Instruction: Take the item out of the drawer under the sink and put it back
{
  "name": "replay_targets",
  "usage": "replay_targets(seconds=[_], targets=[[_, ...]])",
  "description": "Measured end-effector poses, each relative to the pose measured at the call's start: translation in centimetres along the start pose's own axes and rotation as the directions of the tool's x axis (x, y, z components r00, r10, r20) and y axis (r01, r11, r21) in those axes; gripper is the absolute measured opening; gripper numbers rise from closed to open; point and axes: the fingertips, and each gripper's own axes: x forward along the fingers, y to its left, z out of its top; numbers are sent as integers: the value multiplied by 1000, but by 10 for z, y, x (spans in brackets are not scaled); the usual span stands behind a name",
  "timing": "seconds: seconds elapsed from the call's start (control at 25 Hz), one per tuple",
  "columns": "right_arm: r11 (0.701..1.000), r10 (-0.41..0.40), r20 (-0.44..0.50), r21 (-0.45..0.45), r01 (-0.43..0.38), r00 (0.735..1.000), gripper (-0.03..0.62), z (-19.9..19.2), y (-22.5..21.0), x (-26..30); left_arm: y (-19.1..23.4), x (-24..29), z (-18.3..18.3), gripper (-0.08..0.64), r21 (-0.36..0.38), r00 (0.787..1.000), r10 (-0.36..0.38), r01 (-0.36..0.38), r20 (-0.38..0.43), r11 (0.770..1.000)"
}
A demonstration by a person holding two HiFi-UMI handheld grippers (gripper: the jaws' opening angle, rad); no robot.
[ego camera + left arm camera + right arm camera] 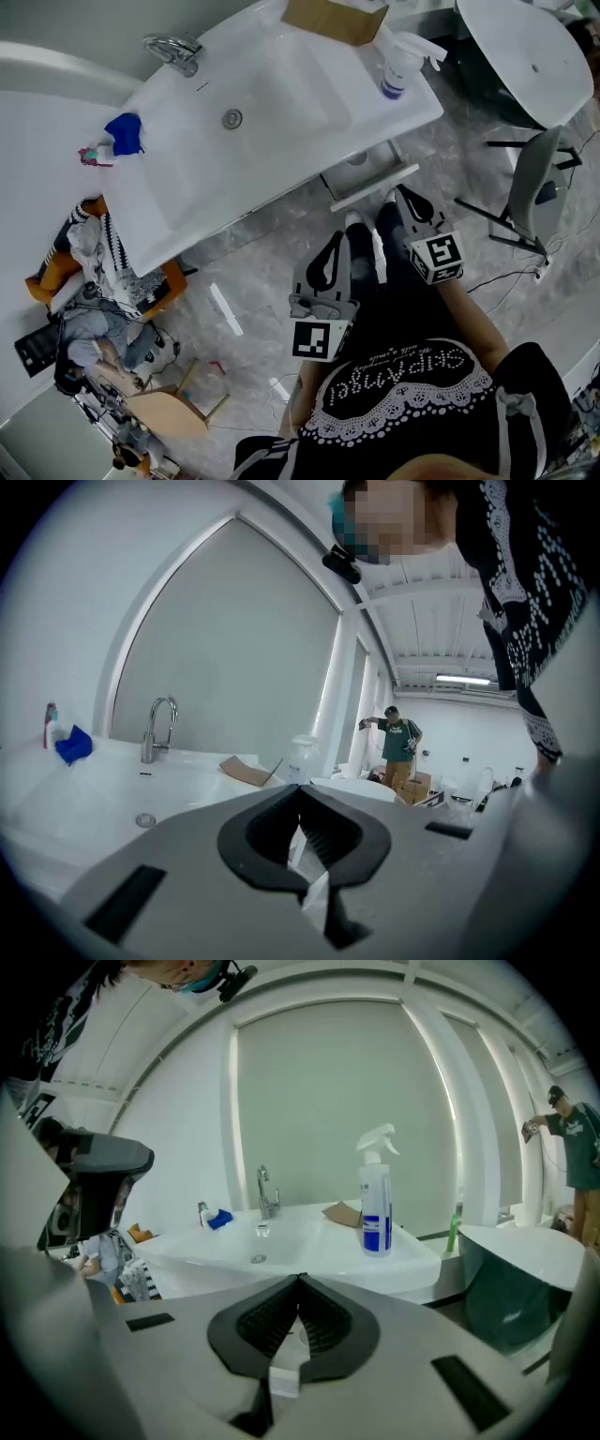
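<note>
L gripper: jaws together, tips meeting, nothing btwn them. R gripper: jaws together too, empty. Both were held up in front of the person, side by side, pointing toward the sink. The drawer stuck out a bit from under the sink's front edge, just ahead of R gripper's tips. The item couldn't be made out. On the sink: faucet at the back, spray bottle at the right corner, cardboard piece near it, blue cloth w/ a small bottle at the left end.
</note>
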Motion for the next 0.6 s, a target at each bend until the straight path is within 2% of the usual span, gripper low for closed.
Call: replay_targets(seconds=[0.4,0.6], targets=[[998,13,112,-69,-5,994,18,68,10,-37,3,-17,43,6,66,995,19,-26,98,997],[994,16,152,-110,1,988,18,90,13,-53,16,-26,55,5,81,986,38,-52,160,995]])
